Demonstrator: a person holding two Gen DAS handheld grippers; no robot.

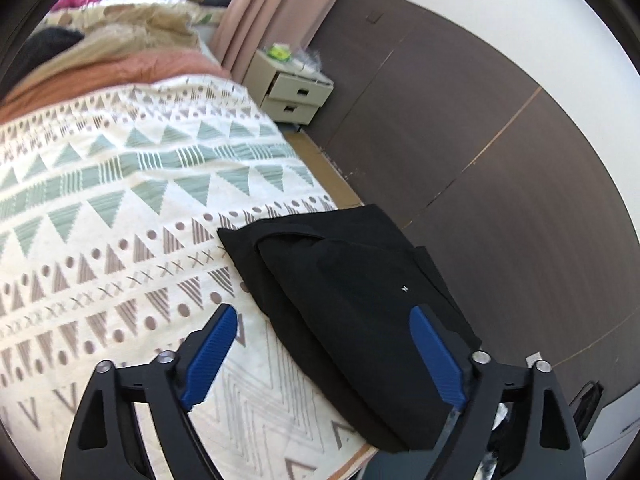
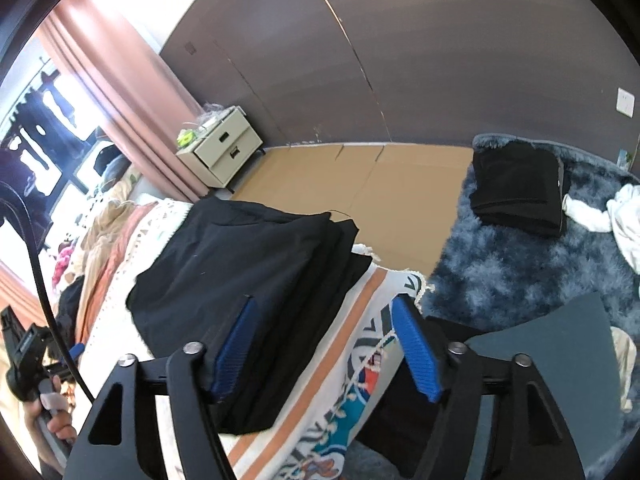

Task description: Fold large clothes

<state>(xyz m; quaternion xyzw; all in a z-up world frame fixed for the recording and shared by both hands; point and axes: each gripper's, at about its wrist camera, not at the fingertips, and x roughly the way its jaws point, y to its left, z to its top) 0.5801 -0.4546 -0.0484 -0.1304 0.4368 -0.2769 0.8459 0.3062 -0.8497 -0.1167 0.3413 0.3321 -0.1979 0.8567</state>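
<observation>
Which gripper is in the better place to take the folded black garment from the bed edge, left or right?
Probably the left. The left gripper is open and the folded black garment already lies between its fingers. The right gripper is open too, but mostly over the patterned bedspread beside it.

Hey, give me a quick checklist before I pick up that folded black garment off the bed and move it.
1. Black garment folded into a compact stack: ok.
2. Left gripper open, holding nothing: ok.
3. Right gripper open, holding nothing: ok.
4. Garment fully supported on the patterned bedspread: not ok, one edge overhangs the bed's side.
5. Layers squared up: not ok, edges are staggered.
6. Room on the blue rug beside the other folded black pile: ok.
</observation>
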